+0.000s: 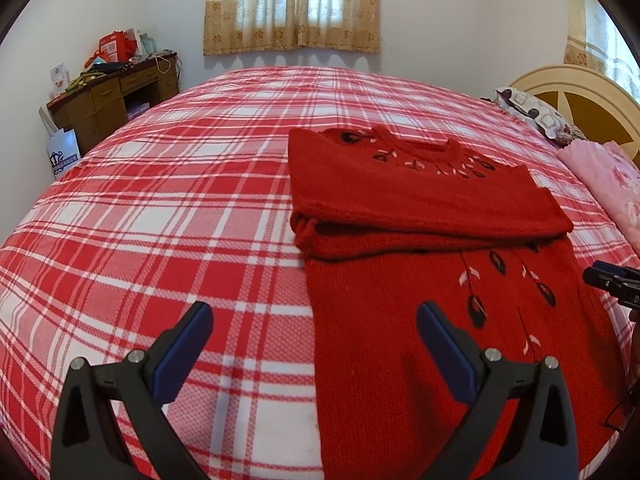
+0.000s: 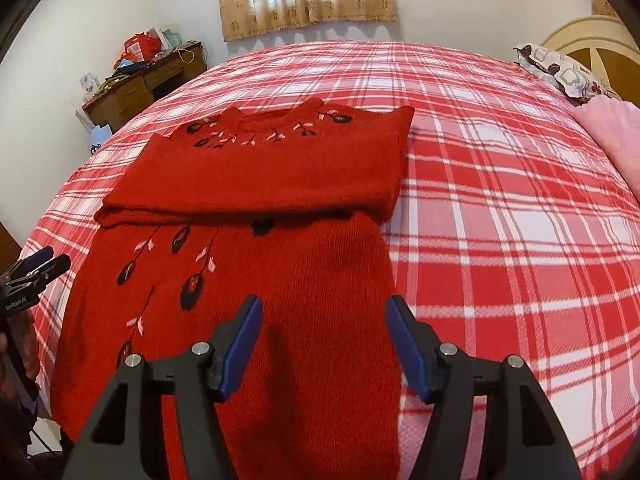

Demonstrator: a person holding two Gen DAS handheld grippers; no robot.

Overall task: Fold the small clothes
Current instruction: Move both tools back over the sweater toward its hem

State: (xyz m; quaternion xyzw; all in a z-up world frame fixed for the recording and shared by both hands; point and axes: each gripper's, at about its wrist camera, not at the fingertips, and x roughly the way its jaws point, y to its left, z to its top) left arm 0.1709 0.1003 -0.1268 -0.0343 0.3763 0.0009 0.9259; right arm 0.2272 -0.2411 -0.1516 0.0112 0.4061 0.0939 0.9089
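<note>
Mid-fold: sleeves already across the red sweater [image 1: 432, 200] on the bed [image 1: 160, 220]. Left gripper [image 1: 314, 332] and right gripper [image 2: 324, 330] spread wide, empty. Next, probably: pinch hem corners, carry toward collar.

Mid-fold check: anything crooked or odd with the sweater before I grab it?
Nothing stands out. The red sweater lies flat on the plaid bedspread with its sleeves folded across the chest. Left gripper and right gripper are open and empty.

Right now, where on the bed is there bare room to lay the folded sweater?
The plaid bedspread is bare left of the red sweater, out toward the desk. Another bare stretch runs right of it in the right wrist view. The headboard end is crowded: patterned pillow, pink blanket.
</note>
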